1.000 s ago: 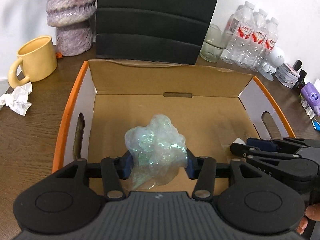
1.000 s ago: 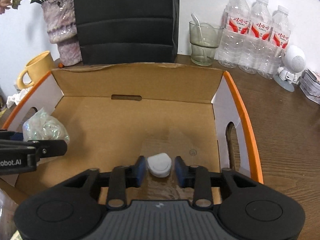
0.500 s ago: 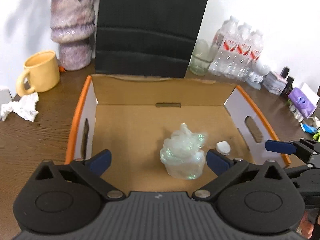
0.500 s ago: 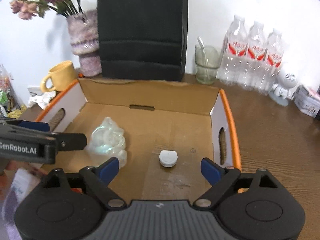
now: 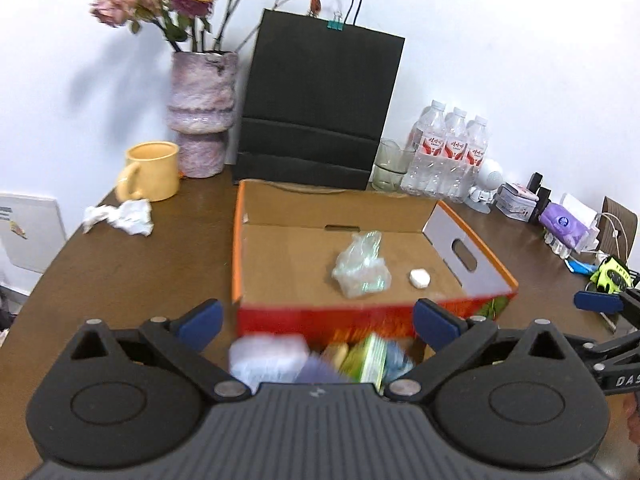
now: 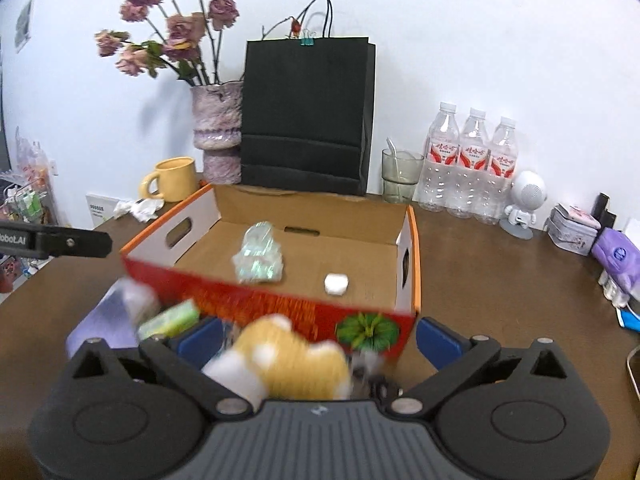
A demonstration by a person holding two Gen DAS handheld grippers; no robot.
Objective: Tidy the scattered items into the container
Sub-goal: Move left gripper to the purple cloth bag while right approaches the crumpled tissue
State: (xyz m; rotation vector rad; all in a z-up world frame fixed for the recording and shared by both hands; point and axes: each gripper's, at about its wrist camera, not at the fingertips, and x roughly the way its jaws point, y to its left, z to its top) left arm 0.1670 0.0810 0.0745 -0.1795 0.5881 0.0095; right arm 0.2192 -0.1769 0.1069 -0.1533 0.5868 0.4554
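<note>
left claw (image 5: pixel 316 322): jaws wide, nothing between the pads; hung in front of the box's near wall.
purple packet (image 6: pixel 102 322): on the tabletop left of the near wall, blurred, not yet boxed.
green packet (image 6: pixel 170 318): just beside the purple packet, outside the box; probably a small carton, too smeared to be sure.
cardboard box (image 5: pixel 360 318): open-topped, orange rims, red printed near wall; sat mid tabletop.
plastic wrap (image 5: pixel 360 270): crumpled, lay on the box floor, apart from both claws.
white cap (image 5: pixel 419 279): on the box floor just right of the wrap.
yellow plush (image 6: pixel 288 360): on the tabletop outside the near wall, between the right claw's jaws, untouched by the pads.
right claw (image 6: pixel 318 340): jaws opening to full spread, empty.
step: next pick from the loose pile in front of the box.
how to do it well: take one item per claw; centre the plush between the pads before closing; lift above the near wall before carrying it over the box; release low over bare floor.
</note>
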